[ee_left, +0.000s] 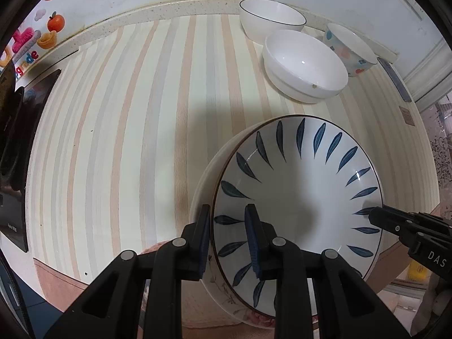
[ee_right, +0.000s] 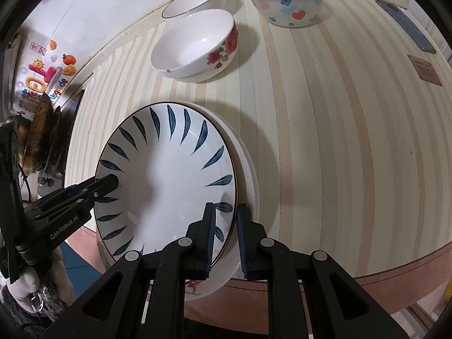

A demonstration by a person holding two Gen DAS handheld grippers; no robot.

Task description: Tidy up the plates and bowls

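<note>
Your left gripper (ee_left: 230,243) straddles the near-left rim of the leaf plate (ee_left: 299,197), one finger outside the rim and one inside; a slim gap shows at the pads, so you cannot call it clenched, and whether it bites the rim you cannot tell. Your right gripper (ee_right: 226,238) stands the same way over the opposite rim, fingers either side, grip equally unclear. The leaf plate lies on a white plate (ee_right: 245,163) beneath it, right at the near edge of the striped counter (ee_left: 127,141), directly ahead of both tools.

Each camera catches the other gripper reaching in from across the plate. Only the right view shows the red flowers on the side of the nearer bowl (ee_right: 195,45) and the red sprig on the lower plate's underside; in the left view that bowl reads as plain white. The left view shows a flat white plate (ee_left: 378,46) behind the spotted bowl (ee_left: 350,49); the right view cuts it off.

Beyond the plates: three bowls, namely the flowered one, a dark-rimmed white one (ee_left: 271,17) and the spotted one. To the far right lie one phone (ee_right: 406,25) and one brown card (ee_right: 425,70).
</note>
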